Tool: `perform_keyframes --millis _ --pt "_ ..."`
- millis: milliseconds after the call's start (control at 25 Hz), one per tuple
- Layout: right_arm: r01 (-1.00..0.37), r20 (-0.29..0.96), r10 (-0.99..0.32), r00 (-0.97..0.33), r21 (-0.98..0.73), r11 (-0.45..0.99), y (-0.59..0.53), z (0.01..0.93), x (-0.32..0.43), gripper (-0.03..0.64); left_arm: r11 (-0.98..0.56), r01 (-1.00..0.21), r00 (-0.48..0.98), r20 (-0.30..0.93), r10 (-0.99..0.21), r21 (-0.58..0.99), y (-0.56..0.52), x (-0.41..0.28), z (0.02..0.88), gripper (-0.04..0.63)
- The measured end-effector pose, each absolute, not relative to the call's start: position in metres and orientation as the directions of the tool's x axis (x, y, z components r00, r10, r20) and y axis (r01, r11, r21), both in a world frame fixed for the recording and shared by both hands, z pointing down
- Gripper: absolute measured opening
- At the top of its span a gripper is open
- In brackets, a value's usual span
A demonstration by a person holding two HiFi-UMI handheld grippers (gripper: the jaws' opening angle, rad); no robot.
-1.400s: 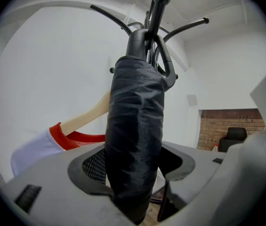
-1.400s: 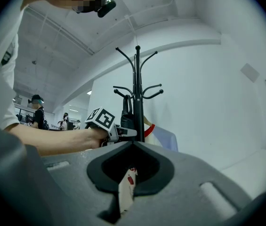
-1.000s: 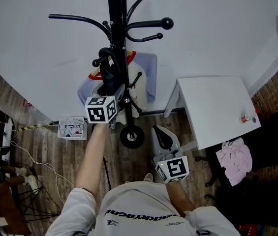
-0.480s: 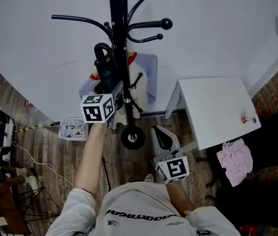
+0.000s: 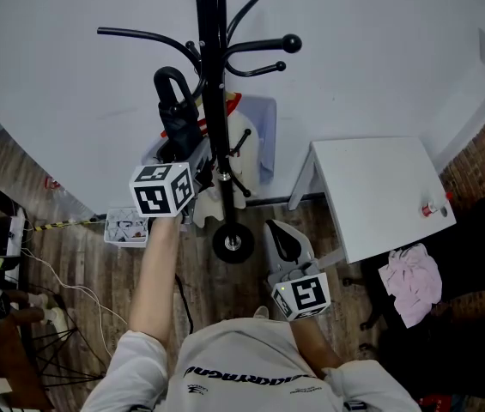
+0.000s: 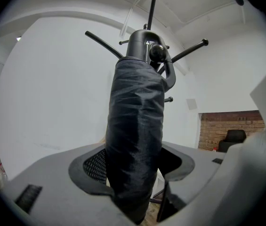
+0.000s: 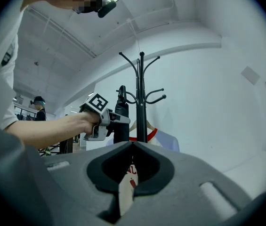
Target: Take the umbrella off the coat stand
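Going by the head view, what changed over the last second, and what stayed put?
The left gripper, clamped on the folded umbrella throughout, rose and shifted slightly left, carrying the crook handle up and away from the coat stand pole. Whether the handle has cleared its hook is hard to tell. The right gripper and the stand stayed put.

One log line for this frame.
left gripper: shut on black folded umbrella | right gripper: shut, empty | black metal coat stand: umbrella handle near hook
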State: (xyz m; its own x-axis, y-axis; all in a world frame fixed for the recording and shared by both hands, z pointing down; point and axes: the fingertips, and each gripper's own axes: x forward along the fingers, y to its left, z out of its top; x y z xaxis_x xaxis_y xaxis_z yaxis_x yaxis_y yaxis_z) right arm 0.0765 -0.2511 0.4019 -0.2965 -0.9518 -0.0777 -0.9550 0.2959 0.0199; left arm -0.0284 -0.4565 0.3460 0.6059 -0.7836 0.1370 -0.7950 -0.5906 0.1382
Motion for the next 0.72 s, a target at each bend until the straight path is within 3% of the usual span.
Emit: perform_keyframes --millis 720 --pt "-0.950 -0.087 -0.946 -0.313 0.024 0.312 -0.244 0.395 0.064 0.000 -0.586 -0.796 0.603 0.114 -0.790 0.151 -0.417 -0.049 0.343 0.275"
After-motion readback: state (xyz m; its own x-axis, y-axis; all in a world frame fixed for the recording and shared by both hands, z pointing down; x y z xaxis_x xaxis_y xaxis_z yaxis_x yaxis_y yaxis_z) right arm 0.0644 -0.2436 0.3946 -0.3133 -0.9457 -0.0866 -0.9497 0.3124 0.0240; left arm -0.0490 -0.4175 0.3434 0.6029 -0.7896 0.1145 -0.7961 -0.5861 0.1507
